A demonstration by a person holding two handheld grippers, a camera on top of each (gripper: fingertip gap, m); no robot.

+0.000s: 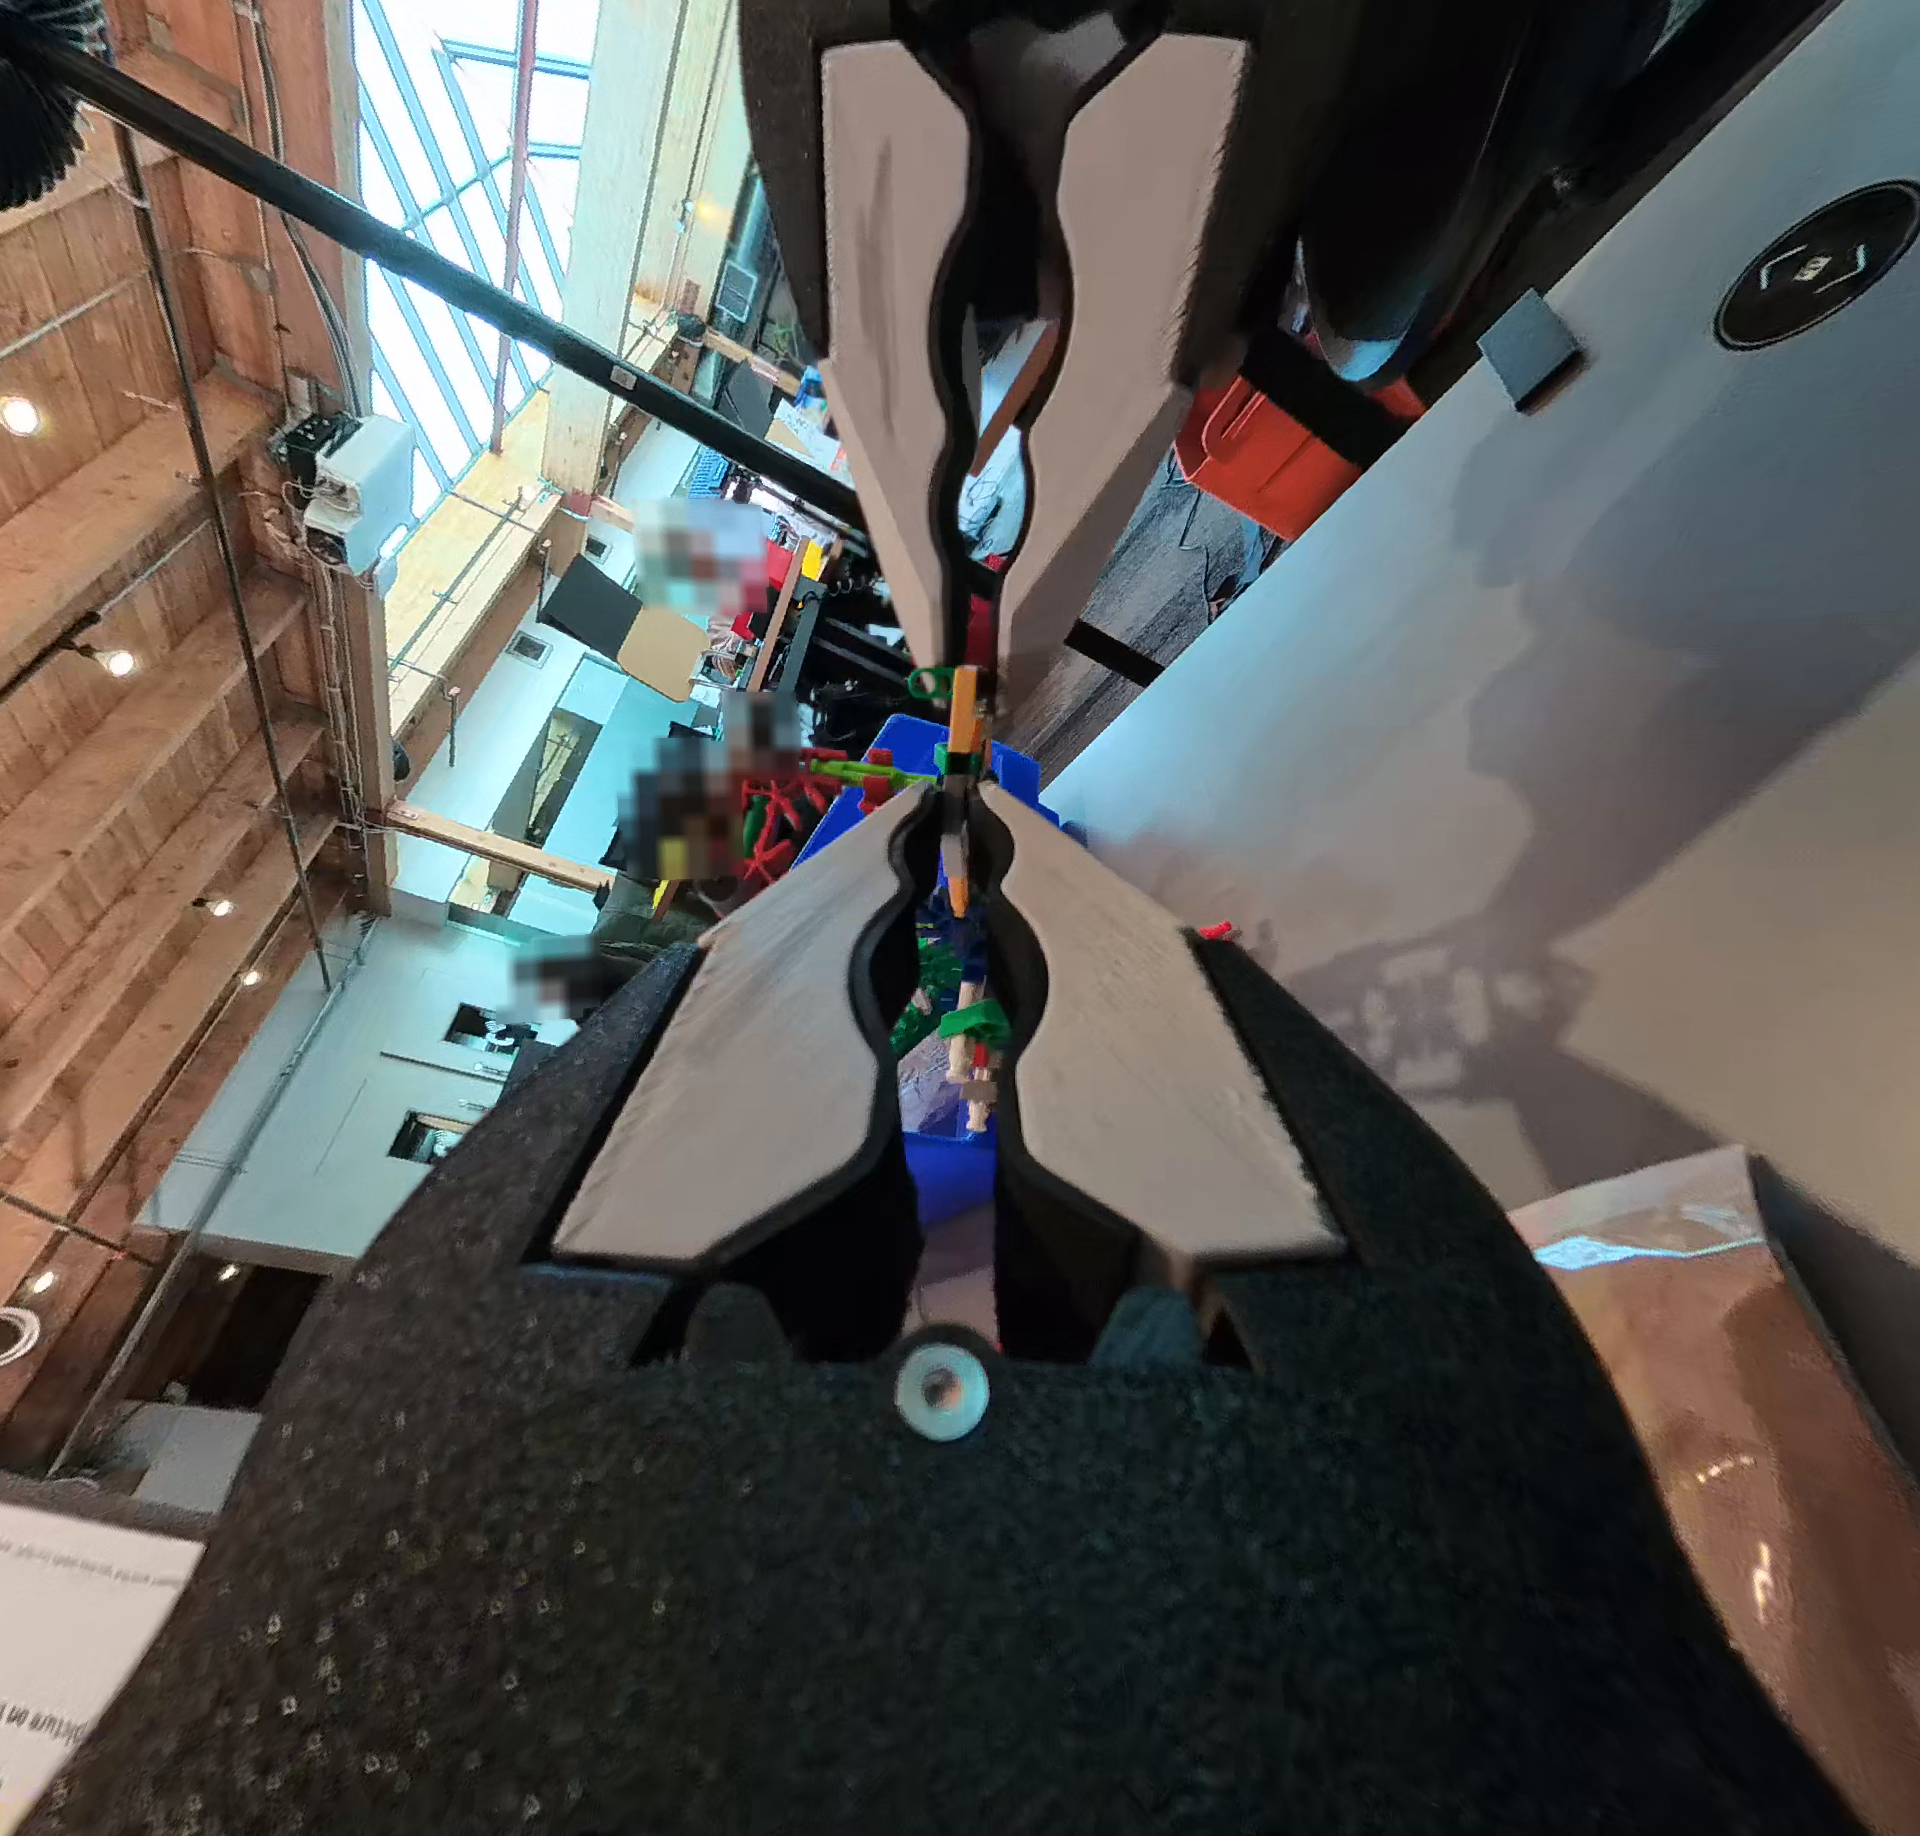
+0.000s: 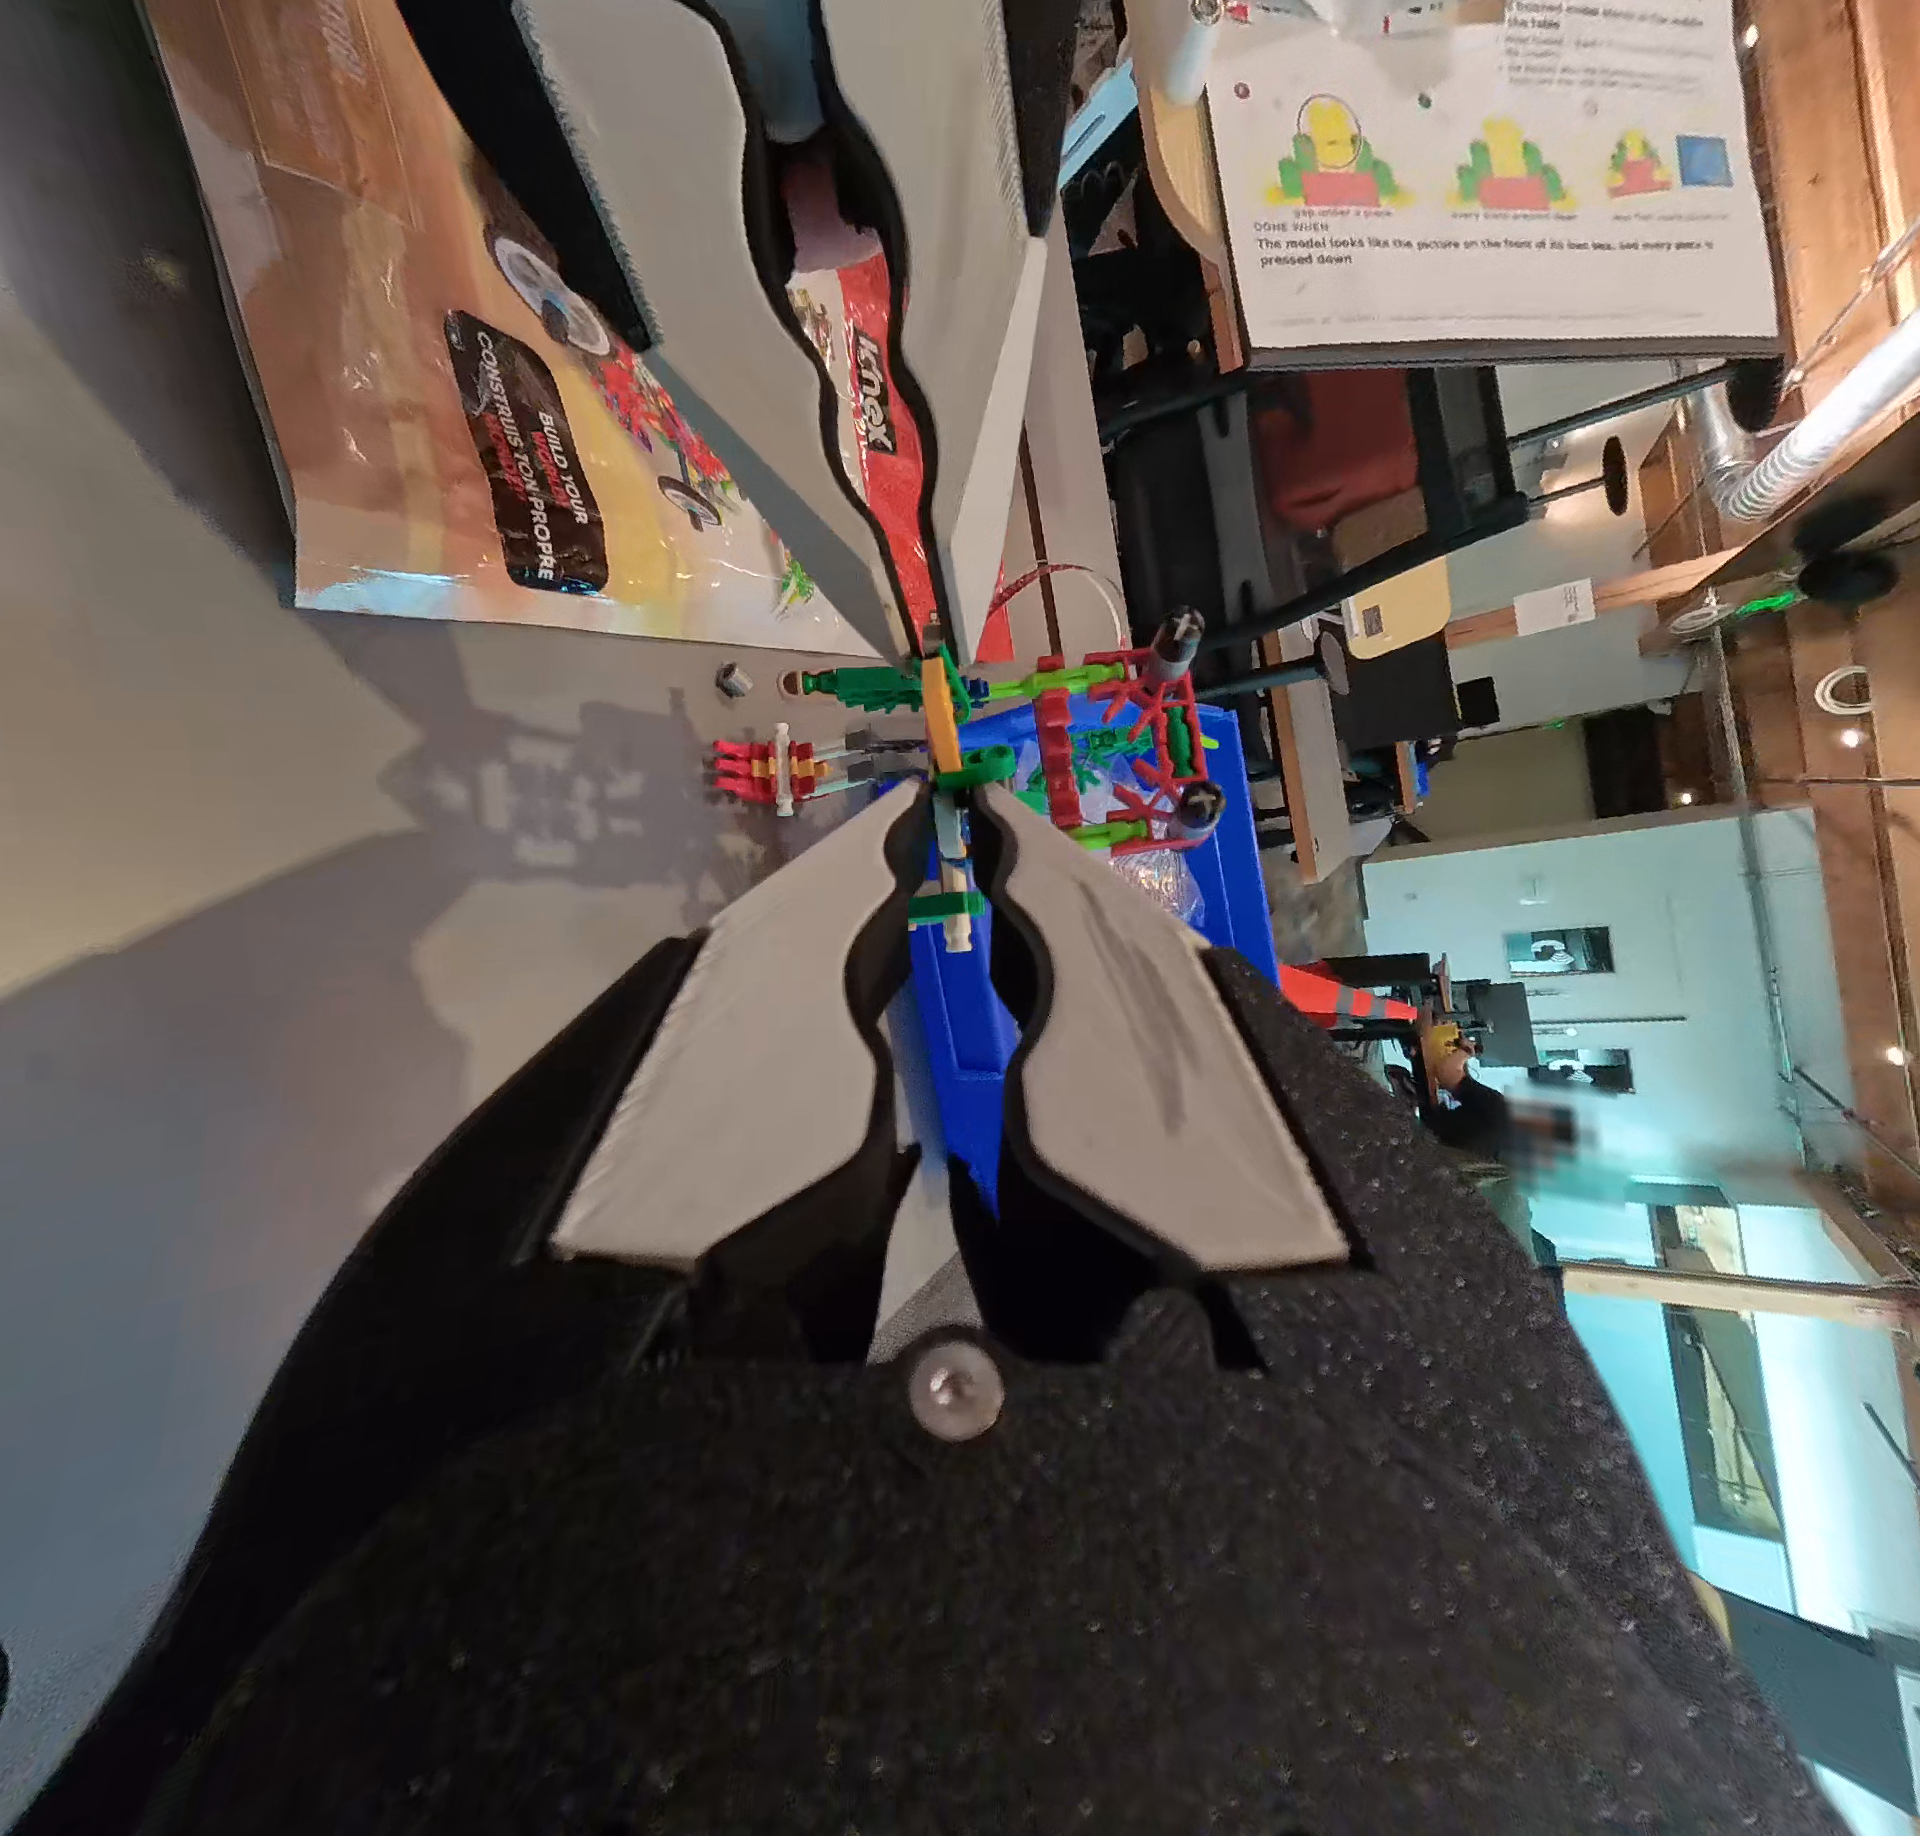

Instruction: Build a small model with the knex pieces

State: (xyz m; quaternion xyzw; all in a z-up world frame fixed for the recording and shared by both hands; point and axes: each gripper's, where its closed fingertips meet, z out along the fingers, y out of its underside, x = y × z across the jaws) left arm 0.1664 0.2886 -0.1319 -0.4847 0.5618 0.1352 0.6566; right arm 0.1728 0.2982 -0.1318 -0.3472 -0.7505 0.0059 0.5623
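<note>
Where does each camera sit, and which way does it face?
Left wrist view: on the left claw, looking along its fingers at the yellow rod it pinches, with the blue bin beyond; the right claw meets it.
Right wrist view: on the right claw, gripping the same yellow rod; the left claw is opposite.
Shared: rod, bin, both claws.

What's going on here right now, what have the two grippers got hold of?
Both hand-held grippers meet tip to tip over a grey table. The left gripper and the right gripper are each shut on the same small rod-and-connector assembly, with an orange-yellow rod at its middle, held in the air between them. Behind it sits a blue bin carrying a red-and-green built frame. A glossy product bag lies on the table nearby.
</note>
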